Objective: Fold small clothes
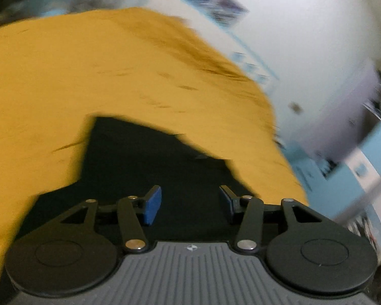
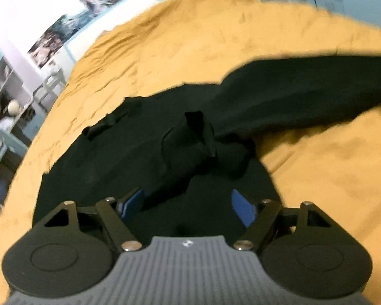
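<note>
Left wrist view: black garment [image 1: 149, 157] lay on a mustard bedspread [image 1: 63, 76]
Left gripper [image 1: 190, 200] hovered over the cloth, jaws apart with nothing between them; right gripper [image 2: 188, 203] stood wide apart above the bunched black garment [image 2: 190, 147], not gripping it

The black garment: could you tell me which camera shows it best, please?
The right wrist view: the black garment lies bunched across the yellow bedspread, one part trailing right. The left wrist view shows only a flat, blurred patch.
</note>
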A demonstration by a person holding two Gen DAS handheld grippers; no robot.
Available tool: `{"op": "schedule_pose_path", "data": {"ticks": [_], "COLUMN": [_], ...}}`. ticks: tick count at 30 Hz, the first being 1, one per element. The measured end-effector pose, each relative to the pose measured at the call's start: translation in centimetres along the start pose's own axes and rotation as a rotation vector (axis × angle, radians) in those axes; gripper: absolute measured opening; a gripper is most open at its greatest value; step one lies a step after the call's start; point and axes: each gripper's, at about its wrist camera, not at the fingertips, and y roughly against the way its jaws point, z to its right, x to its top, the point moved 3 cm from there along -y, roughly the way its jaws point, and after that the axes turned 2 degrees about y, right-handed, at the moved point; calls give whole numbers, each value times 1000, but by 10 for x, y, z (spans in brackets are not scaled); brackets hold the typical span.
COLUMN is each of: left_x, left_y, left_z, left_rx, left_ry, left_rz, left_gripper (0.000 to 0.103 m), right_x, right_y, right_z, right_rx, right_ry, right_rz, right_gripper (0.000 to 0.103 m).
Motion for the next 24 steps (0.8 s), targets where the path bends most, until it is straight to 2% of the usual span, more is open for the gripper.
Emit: {"op": "schedule_pose_path", "data": {"ticks": [4,10,13,18,21,22,23,24], "left_x": [-14,-24,-25,-9,-1,-1,-1,-3], "left_y": [13,-17,-20,-25,-35,-33,-32,-29], "left_z": [-79,-111,-124,-128,-131,-131,-130,-130], "left_rx": [44,5,32,77,65,63,61,63], "left_ry": [233,459,497,556,602,605,604,599], "left_rz": [2,0,5,72,100,109,122,140], "left_gripper": [57,57,57,57,57,57,52,36], "right_x": [5,13,15,15,17,18,19,20], "right_y": [-34,-51,-55,-55,-57,-59,-60,-61], "right_z": [4,0,-1,-2,0,-1,-3,-6], "right_rx": [17,32,16,23,30,23,21,16], "right_ry": [-108,-174,-175,-176,-202,-198,-182,-158], "right_rz": [-27,9,9,42,58,60,64,60], "right_gripper": [73,79,79,80,80,75,59,45]}}
